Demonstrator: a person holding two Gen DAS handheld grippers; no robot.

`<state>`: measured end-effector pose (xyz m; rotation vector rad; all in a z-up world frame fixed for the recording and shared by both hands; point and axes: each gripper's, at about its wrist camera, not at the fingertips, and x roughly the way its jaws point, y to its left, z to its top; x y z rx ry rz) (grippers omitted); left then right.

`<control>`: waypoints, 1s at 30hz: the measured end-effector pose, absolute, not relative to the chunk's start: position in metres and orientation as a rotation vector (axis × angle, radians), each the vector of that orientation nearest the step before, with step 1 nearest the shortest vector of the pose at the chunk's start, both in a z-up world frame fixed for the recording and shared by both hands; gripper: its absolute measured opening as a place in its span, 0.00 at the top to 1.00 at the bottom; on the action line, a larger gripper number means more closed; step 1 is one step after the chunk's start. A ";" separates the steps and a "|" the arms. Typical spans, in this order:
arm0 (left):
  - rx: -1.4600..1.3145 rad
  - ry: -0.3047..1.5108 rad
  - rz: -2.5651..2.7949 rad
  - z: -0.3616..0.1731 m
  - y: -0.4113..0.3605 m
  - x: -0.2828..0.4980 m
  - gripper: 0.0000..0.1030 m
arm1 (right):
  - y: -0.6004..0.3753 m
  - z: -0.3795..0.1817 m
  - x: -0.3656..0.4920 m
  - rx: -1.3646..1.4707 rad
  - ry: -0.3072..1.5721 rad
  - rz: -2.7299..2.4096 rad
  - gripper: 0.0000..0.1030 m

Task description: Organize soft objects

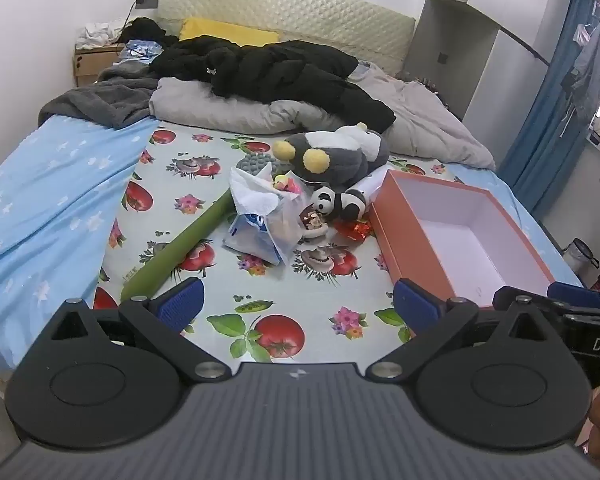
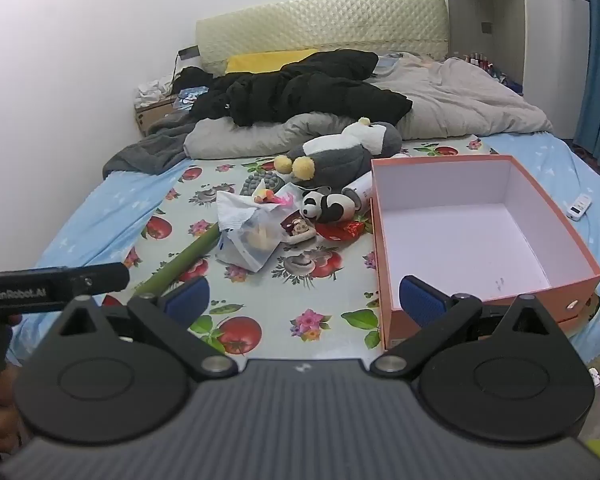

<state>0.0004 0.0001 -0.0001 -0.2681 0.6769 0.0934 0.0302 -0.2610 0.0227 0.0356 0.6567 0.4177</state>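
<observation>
I hold both tools over the near edge of the bed. My left gripper (image 1: 296, 306) has its blue pads wide apart with nothing between them. My right gripper (image 2: 305, 300) is wide apart too, and empty.

The soft toys lie in a heap in the middle of the fruit-print bed sheet (image 1: 300, 280). The small black-and-white panda plush (image 2: 328, 206) is just beside the far left corner of the open orange cardboard box with white inside (image 2: 460, 236). The big grey-and-white penguin plush with yellow feet (image 2: 340, 152) lies behind it, near the grey quilt (image 2: 460, 96).

What could go wrong, I think: the crinkly clear plastic bag (image 2: 244, 236) and the long green tube (image 1: 176, 248) sit close to the panda, so my pads might snag them. The box stands near the bed's right edge, and a push could slide it off.

The near sheet is bare, so I have room there.
</observation>
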 end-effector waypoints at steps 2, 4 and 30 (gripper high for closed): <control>-0.250 0.674 0.103 0.000 -0.001 0.001 0.01 | -0.261 0.023 0.030 0.045 0.654 0.421 0.00; -0.250 0.673 0.101 0.000 -0.002 0.001 0.01 | -0.260 0.024 0.030 0.044 0.650 0.423 0.00; -0.246 0.675 0.104 0.005 0.002 0.000 0.01 | -0.264 0.025 0.029 0.046 0.634 0.399 0.00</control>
